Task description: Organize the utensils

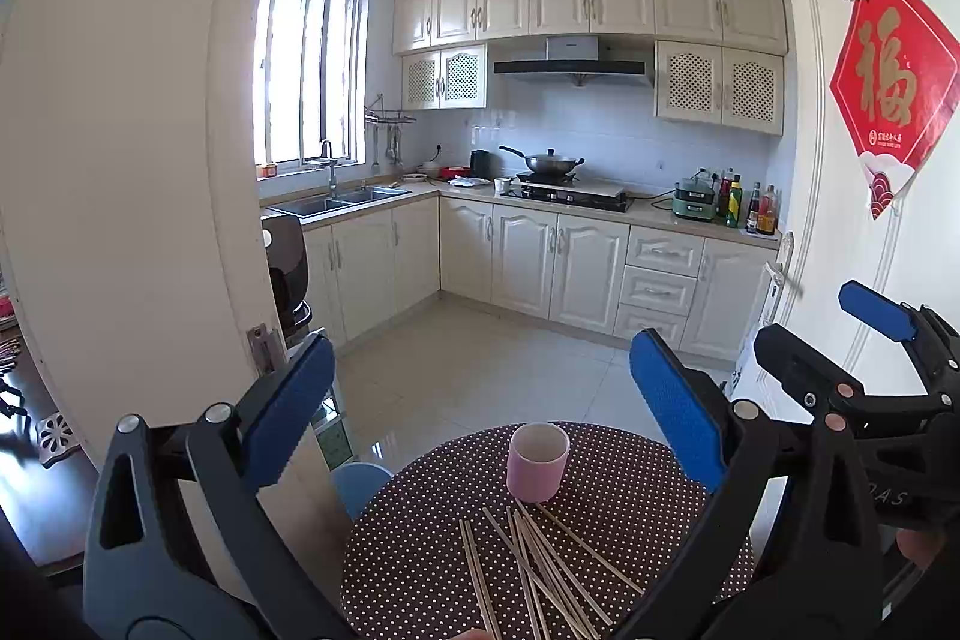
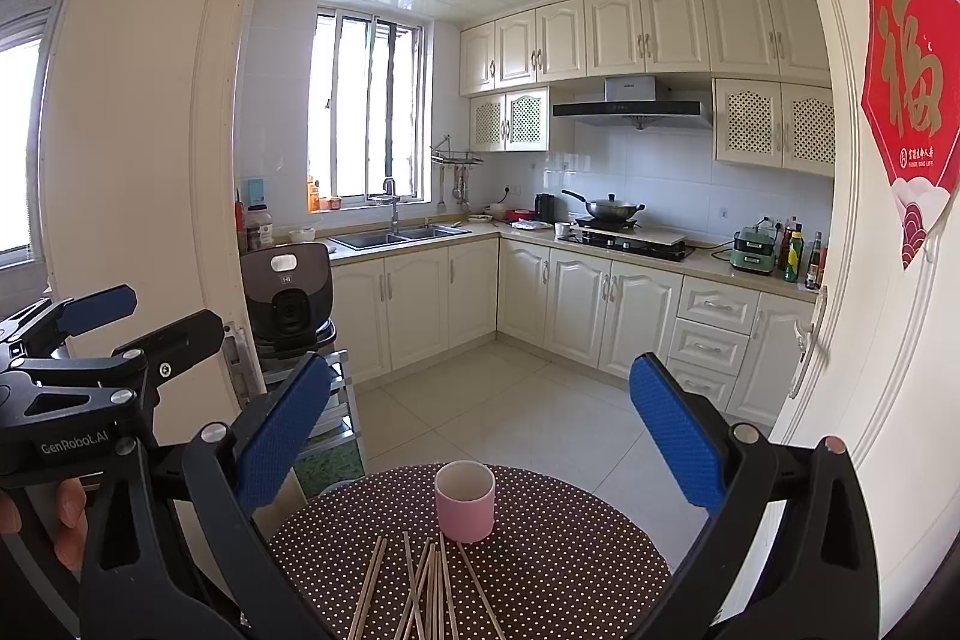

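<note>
**Pre-grasp, nothing picked yet**

Left gripper (image 1: 483, 421) wide, empty; right gripper (image 2: 480, 427) wide, empty, both above table (image 2: 570, 550). Chopsticks (image 2: 420, 592) loose at 6 o'clock of cup (image 2: 465, 501), tips just beside it. Next: probably descend, pinch one stick, drop into cup.

We lost the near ends of the pale wooden chopsticks (image 1: 540, 568) below both frames. The round brown polka-dot table (image 2: 570, 550) was cut off there too. Labels on the countertop sauce bottles (image 1: 744, 202) were too small to read.
</note>
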{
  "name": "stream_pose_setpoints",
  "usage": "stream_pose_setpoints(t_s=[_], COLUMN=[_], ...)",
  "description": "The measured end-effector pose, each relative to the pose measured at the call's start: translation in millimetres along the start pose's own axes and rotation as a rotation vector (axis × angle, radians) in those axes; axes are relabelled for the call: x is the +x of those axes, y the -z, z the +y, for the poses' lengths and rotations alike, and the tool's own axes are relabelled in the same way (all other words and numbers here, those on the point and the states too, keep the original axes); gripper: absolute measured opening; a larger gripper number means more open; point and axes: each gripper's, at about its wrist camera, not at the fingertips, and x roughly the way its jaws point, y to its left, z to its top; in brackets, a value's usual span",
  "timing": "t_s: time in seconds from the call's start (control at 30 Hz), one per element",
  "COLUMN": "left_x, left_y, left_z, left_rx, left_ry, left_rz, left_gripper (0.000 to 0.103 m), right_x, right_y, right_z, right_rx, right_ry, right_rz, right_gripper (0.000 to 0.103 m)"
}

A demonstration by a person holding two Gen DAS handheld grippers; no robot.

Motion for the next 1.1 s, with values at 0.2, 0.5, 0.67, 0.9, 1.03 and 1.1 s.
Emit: stream_pose_setpoints(t_s=[0.2, 0.5, 0.67, 0.9, 1.03, 1.1], left_x=[0.1, 2.0, 1.9, 2.3, 2.3, 2.2], left_y=[-0.1, 2.2, 1.6, 2.0, 2.0, 2.7], left_z=[0.3, 1.7, 1.6, 1.7, 1.7, 2.0], left_rx=[0.000, 0.001, 0.001, 0.001, 0.000, 0.000], left_ry=[0.001, -0.001, -0.001, 0.000, 0.001, 0.001], left_rz=[0.000, 0.002, 0.002, 0.003, 0.004, 0.004], left_gripper=[0.097, 0.097, 0.097, 0.097, 0.097, 0.097], right_x=[0.0, 1.1, 0.9, 0.9, 1.1, 1.2], right_y=[0.1, 0.2, 0.3, 0.3, 0.6, 0.4], right_z=[0.3, -0.5, -0.8, -1.1, -1.1, -1.2], right_rx=[0.000, 0.001, 0.001, 0.001, 0.002, 0.005], right_ry=[0.001, 0.000, 0.000, 0.000, -0.001, -0.003], right_rz=[0.001, 0.004, 0.002, 0.004, 0.004, 0.005], right_gripper=[0.096, 0.096, 0.096, 0.096, 0.096, 0.096])
